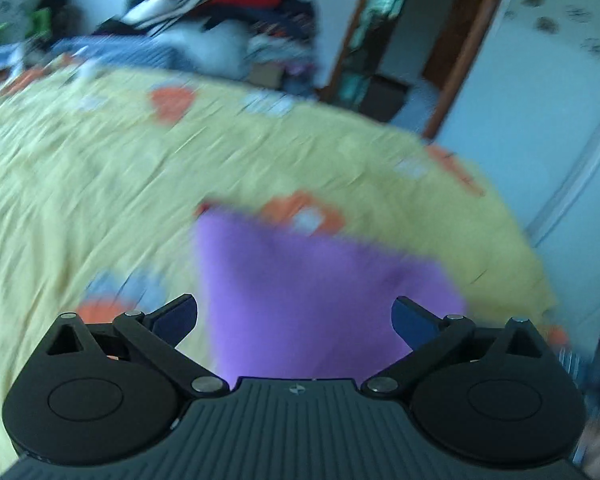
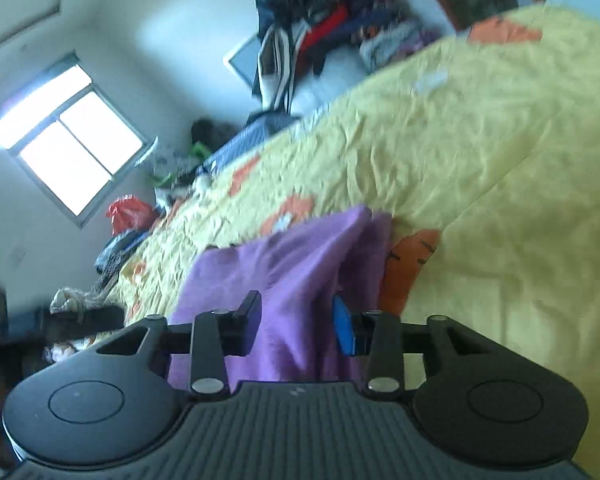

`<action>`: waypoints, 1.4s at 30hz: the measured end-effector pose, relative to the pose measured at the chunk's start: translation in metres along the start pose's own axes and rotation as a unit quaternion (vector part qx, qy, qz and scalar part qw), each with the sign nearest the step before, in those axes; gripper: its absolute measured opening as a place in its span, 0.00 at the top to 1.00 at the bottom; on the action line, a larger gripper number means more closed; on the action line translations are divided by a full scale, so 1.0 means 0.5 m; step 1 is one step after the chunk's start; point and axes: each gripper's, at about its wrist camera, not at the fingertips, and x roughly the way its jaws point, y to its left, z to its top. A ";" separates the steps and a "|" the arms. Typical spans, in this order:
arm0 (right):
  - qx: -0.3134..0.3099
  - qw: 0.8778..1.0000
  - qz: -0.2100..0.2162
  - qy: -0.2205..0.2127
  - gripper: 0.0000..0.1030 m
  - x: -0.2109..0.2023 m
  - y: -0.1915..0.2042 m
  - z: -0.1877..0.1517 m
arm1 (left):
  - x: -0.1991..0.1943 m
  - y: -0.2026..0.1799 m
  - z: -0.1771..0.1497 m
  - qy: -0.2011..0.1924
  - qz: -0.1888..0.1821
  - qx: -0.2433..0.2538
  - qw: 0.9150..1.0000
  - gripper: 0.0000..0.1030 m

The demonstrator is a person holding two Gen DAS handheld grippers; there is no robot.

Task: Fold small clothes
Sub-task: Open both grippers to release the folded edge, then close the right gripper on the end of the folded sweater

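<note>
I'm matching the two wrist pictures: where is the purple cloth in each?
Left wrist: purple cloth lies low and centre on the yellow bedspread, between the wide-open fingers of the left gripper.
Right wrist: cloth low centre, bunched between the fingers of the right gripper.
Shared landmark: clothes pile at the far wall.

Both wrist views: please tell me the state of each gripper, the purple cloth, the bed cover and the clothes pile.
Left gripper: open wide, above the cloth.
Right gripper: partly closed, purple cloth between its fingers; grip unclear.
Purple cloth: bunched, partly lifted.
Yellow bed cover: spread, wrinkled.
Clothes pile: unfolded, heaped.
</note>
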 end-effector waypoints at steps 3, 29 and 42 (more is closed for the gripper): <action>-0.007 1.000 0.013 0.019 0.93 0.022 -0.006 -0.011 | 0.001 0.038 -0.063 0.026 0.008 -0.018 0.999 0.01; -0.132 0.984 -0.118 0.022 0.85 -0.112 0.045 -0.074 | 0.025 -0.010 -0.186 0.076 0.021 0.021 0.997 0.00; -0.193 0.968 -0.160 0.025 0.82 -0.152 0.098 -0.122 | 0.007 -0.004 -0.210 0.069 0.024 0.045 0.996 0.00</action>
